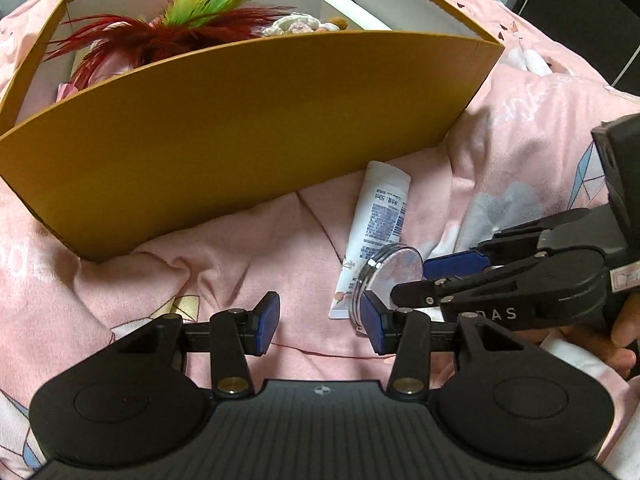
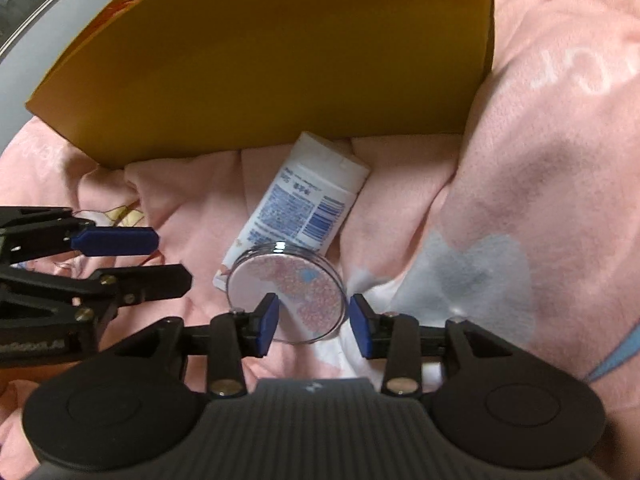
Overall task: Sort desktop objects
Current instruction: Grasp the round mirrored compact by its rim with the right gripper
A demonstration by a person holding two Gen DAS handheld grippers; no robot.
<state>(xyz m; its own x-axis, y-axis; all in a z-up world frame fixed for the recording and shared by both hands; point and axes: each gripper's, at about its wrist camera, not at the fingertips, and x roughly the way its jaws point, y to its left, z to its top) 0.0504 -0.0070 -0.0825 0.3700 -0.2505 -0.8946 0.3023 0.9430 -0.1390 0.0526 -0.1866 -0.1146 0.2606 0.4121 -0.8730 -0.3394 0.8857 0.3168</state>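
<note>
A round mirror-faced case lies tilted on the lower end of a white tube with blue print, on a pink blanket. My right gripper is open. Its blue pads stand on either side of the case's near edge without pressing on it. My left gripper is open with only blanket between its pads, and its right finger sits just beside the case's rim.
An ochre cardboard box stands just behind the tube, holding red and green feathers, a crocheted piece and a white carton. The pink blanket is rumpled into folds. A hand grips the right tool.
</note>
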